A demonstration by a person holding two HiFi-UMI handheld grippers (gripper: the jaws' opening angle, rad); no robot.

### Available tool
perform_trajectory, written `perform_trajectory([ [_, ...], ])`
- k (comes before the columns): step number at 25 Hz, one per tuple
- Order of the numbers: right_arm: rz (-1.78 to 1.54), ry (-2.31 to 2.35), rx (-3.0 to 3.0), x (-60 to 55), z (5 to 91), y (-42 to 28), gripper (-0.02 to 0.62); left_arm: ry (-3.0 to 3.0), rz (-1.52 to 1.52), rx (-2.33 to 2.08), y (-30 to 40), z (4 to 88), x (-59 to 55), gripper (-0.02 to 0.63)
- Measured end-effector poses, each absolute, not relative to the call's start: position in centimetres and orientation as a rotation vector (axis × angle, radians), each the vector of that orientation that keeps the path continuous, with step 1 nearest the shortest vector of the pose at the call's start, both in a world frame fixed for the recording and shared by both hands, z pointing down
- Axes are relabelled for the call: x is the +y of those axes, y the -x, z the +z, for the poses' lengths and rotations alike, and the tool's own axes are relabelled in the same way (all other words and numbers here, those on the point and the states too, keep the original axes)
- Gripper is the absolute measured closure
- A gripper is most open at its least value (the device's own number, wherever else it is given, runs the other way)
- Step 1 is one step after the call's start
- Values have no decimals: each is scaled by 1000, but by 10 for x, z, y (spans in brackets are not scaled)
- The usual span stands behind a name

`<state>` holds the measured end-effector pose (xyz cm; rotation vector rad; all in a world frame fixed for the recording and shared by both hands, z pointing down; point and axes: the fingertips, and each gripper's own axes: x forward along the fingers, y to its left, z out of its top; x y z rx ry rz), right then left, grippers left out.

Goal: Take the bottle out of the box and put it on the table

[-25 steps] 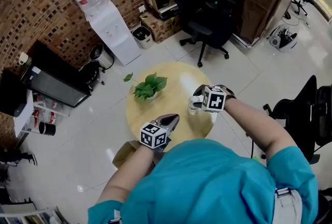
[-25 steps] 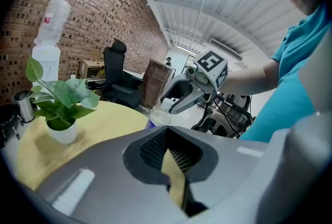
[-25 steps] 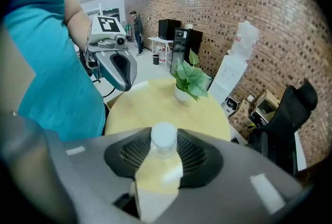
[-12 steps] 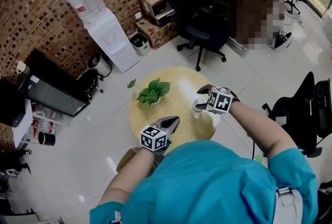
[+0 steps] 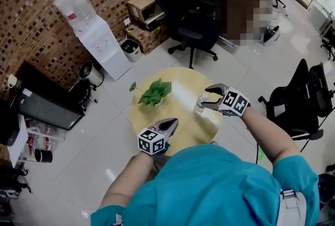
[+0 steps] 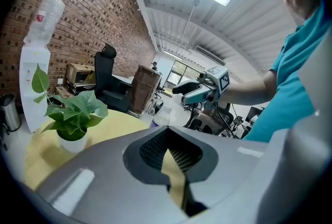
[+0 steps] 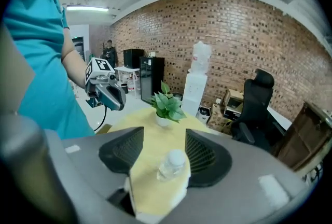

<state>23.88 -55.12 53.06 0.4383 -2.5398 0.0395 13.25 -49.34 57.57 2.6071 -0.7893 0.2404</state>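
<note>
Found the bottle (image 5: 199,105) standing upright on the round yellow table (image 5: 180,70), towards its right side and well apart from the potted plant (image 5: 153,91). Took that as the placing done, with the bottle out of the box.

Saw the right gripper (image 5: 207,98) spread as wide as could be, having just been opening, with the bottle between the two jaws yet touched by neither pad. Judged that a release, made cleanly so as to leave the bottle standing.

Noted the left gripper (image 5: 168,125) closed up with nothing in it, held over the near edge of the table, likely out of the way as not needed. Could not pick out the box for certain; possibly hidden beneath the left arm.
</note>
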Motion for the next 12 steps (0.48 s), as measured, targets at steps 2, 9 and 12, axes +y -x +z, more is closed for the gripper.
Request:
perform_trajectory([
  [2,44,-485,-2572,-546,522,-234,345,-2598,233,-779,-123,578,-491,607],
  [9,82,-523,-2671,-510,502,-263,345,-2581,231,-823,-136,573,-460,607],
  [12,127,-520,-2725,-497,485,-284,347,-2574,248,-885,-144,550,-442,607],
])
